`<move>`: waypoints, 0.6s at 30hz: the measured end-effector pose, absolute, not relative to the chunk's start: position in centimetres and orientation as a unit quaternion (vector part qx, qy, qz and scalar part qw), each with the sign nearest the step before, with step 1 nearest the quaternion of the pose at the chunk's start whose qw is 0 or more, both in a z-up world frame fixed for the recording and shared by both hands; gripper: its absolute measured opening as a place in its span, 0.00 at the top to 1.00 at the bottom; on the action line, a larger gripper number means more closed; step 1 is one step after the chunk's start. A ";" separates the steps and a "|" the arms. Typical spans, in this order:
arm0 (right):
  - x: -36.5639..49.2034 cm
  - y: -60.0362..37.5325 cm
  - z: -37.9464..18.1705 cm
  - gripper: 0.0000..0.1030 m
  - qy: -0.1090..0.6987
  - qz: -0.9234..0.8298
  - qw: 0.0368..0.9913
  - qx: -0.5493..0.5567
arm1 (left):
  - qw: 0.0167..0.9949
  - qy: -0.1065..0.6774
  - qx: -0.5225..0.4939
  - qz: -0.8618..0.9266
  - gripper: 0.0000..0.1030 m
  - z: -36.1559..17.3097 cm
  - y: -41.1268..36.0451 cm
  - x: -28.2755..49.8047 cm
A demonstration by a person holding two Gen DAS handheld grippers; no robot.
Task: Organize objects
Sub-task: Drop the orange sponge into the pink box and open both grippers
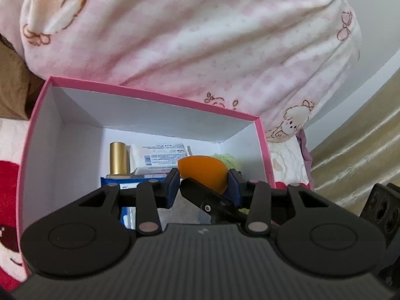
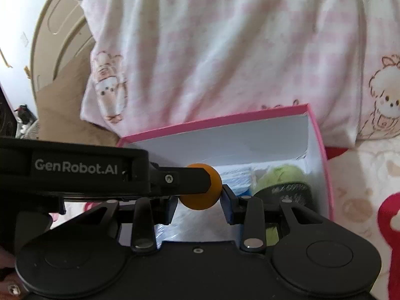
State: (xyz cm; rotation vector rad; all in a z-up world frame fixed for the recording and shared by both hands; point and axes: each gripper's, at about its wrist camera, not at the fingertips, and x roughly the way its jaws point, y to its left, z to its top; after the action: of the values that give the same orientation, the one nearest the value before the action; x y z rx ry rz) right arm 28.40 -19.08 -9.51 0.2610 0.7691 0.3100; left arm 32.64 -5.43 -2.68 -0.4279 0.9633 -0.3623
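A: Where is the soft orange egg-shaped sponge (image 1: 203, 172)?

B: Above the open pink-rimmed white cardboard box (image 1: 155, 115), pinched on both sides. The left gripper (image 1: 204, 183) is nearly closed on it, and the right gripper (image 2: 200, 201) clamps it too, crossing the first.

A: So how far along?

B: Partly, I judge. Inside the box lie a gold cylinder (image 1: 118, 158), a white printed packet (image 1: 160, 156), a blue-and-white carton (image 1: 125, 183), something fluffy and green (image 2: 280, 175) and a black round lid (image 2: 290, 191). The sponge is not yet set down.

A: Anything in the way?

B: The box floor is crowded; beyond the box a pink checked pillow (image 1: 200, 37) leans close.
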 end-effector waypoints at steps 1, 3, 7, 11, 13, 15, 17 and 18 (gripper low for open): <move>28.7 -19.1 -9.7 0.57 0.378 0.148 0.905 0.125 | 0.848 0.461 -0.202 -0.169 0.58 -2.9 -5.6 32.9; 28.7 -19.0 -9.9 0.57 0.377 0.146 0.907 0.122 | 0.854 0.457 -0.186 -0.164 0.57 -2.9 -5.9 32.8; 28.2 -18.8 -9.8 0.54 0.365 0.147 0.913 0.106 | 0.861 0.454 -0.170 -0.155 0.57 -2.9 -6.2 32.5; 27.4 -19.0 -9.5 0.52 0.357 0.137 0.919 0.100 | 0.864 0.452 -0.169 -0.144 0.56 -2.6 -5.8 32.3; 27.0 -19.4 -9.4 0.47 0.358 0.133 0.918 0.106 | 0.866 0.453 -0.162 -0.136 0.52 -2.1 -5.6 31.9; 26.5 -19.6 -9.3 0.46 0.357 0.128 0.919 0.104 | 0.866 0.458 -0.152 -0.129 0.48 -1.7 -5.5 31.6; 26.3 -19.7 -9.1 0.46 0.357 0.122 0.921 0.100 | 0.868 0.462 -0.136 -0.124 0.45 -1.3 -5.7 31.6; 26.4 -19.6 -9.0 0.46 0.358 0.119 0.920 0.102 | 0.869 0.461 -0.132 -0.120 0.45 -1.2 -5.8 31.8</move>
State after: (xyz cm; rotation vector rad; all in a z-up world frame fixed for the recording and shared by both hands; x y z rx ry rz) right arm 26.41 -19.60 -9.00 0.2094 0.7354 0.2455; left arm 31.78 -5.77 -1.16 -0.2764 0.9648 -0.2521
